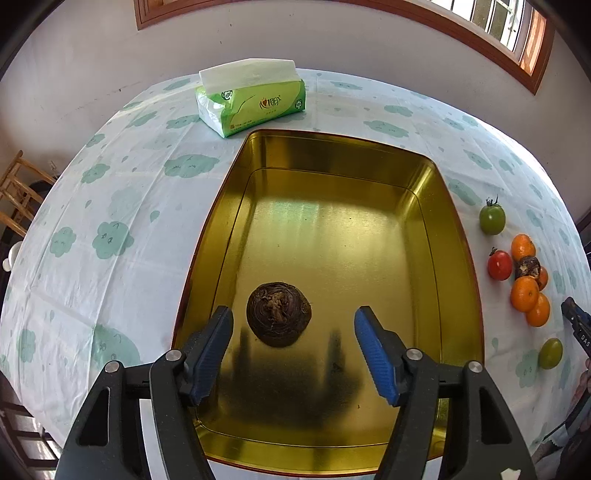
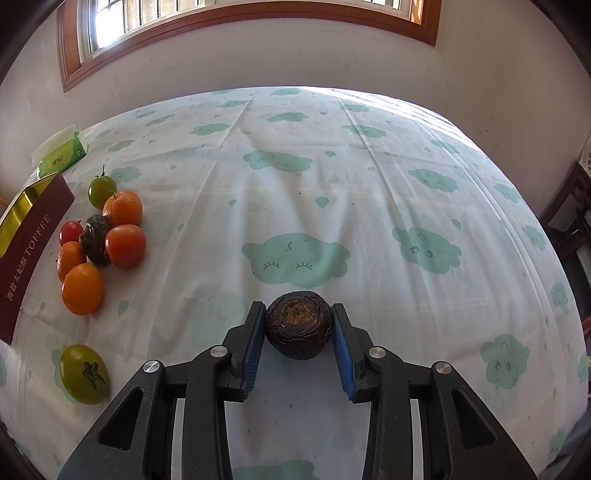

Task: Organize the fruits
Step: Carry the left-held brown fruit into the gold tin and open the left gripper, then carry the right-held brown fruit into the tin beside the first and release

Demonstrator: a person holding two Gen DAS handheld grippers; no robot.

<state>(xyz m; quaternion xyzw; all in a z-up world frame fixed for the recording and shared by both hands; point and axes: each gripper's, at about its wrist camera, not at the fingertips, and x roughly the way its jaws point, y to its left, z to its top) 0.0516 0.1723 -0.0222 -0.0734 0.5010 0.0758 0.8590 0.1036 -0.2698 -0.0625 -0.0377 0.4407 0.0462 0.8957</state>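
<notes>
Left wrist view: set behind black blue-padded left gripper (image 1: 293, 349), tilted steeply down, close above shiny gold rectangular metal tin (image 1: 458, 229); far end faces white wall and wood-framed window (image 1: 517, 33).

Right wrist view: set behind matching right gripper (image 2: 298, 345), angled down across white cloud-printed tablecloth (image 2: 369, 192), low and near; facing same wall.

Shared: heap of orange, red and green round fruits (image 1: 524, 273) (image 2: 99, 243), green tissue pack (image 1: 255, 101) (image 2: 62, 155), tin's edge (image 2: 22, 206).
</notes>
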